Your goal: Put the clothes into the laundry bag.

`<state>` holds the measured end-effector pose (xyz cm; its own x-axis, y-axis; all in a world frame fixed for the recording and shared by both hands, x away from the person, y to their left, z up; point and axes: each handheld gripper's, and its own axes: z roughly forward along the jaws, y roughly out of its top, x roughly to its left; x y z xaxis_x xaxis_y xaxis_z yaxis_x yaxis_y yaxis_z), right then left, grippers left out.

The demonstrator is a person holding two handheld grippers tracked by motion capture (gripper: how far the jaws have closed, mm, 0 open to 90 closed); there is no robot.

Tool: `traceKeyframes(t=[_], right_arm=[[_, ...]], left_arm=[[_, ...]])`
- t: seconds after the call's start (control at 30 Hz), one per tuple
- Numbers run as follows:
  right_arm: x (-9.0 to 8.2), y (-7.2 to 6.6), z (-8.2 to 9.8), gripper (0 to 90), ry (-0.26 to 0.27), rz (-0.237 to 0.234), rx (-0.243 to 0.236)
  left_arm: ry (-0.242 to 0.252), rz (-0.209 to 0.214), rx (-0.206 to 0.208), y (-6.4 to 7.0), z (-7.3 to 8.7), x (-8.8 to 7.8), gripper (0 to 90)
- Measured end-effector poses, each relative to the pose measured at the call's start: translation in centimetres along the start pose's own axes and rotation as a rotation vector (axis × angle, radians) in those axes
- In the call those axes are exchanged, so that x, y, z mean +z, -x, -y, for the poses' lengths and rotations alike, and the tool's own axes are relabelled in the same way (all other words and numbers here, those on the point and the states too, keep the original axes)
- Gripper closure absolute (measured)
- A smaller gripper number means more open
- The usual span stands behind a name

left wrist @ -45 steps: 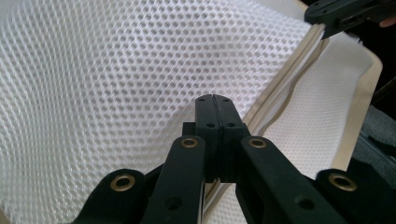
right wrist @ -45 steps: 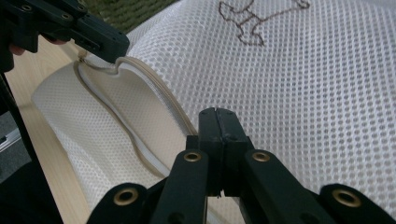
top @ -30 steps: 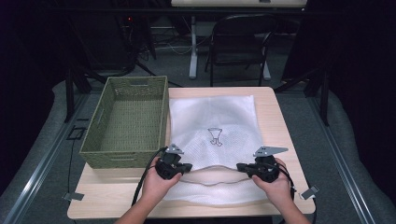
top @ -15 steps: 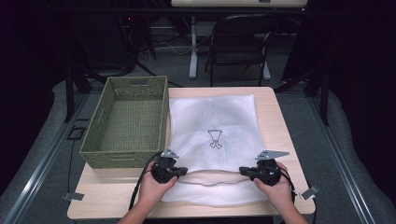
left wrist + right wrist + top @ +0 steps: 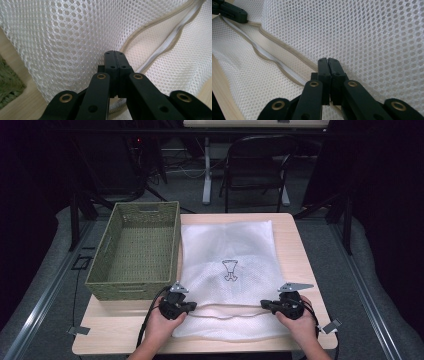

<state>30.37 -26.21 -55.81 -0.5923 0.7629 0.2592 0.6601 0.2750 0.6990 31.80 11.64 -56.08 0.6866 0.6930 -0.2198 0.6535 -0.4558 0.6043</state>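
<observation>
The wooden table (image 5: 300,250) carries all items under inspection and serves as reference. A white mesh laundry bag (image 5: 230,245) lies flat across the table's middle and right portion, its near end reaching the table's near edge and its far end short of the far edge; a small dark printed emblem (image 5: 229,270) sits at the bag's centre. A green woven basket (image 5: 137,245) stands on the table's left portion, just beside the bag's left edge, and appears to hold nothing. The bag's zipper (image 5: 165,42) with beige trim runs across its near end, and the opening there gapes slightly, the upper mesh layer raised above the lower. The left gripper (image 5: 186,305) rests at the bag's near-left corner, jaws clenched on the upper hem of the opening; in the left gripper view the jaws stand pressed together at the trim (image 5: 140,32). The right gripper (image 5: 266,304) sits at the near-right corner, likewise clamped on the hem. Assessment: both grips are secured and the bag is spread out; no folding or transfer to the basket is yet evident, so the main handling remains outstanding.
</observation>
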Motion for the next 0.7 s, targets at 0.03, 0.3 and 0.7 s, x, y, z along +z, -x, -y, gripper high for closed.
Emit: traceKeyframes(t=[0.03, 0.3, 0.7], right_arm=[[-0.02, 0.06, 0.04, 88.6, -0.005, 0.002, -0.004], [0.13, 0.16, 0.30, 88.0, -0.025, 0.023, -0.014], [-0.33, 0.31, 0.22, 85.9, -0.003, 0.032, -0.010]], left_arm=[[-0.001, -0.009, -0.004, 0.03, 0.09, 0.05, 90.0], [-0.017, -0.006, -0.029, -0.58, 0.78, 0.33, 90.0], [0.009, 0.004, -0.038, -0.38, 0.56, -0.03, 88.9]])
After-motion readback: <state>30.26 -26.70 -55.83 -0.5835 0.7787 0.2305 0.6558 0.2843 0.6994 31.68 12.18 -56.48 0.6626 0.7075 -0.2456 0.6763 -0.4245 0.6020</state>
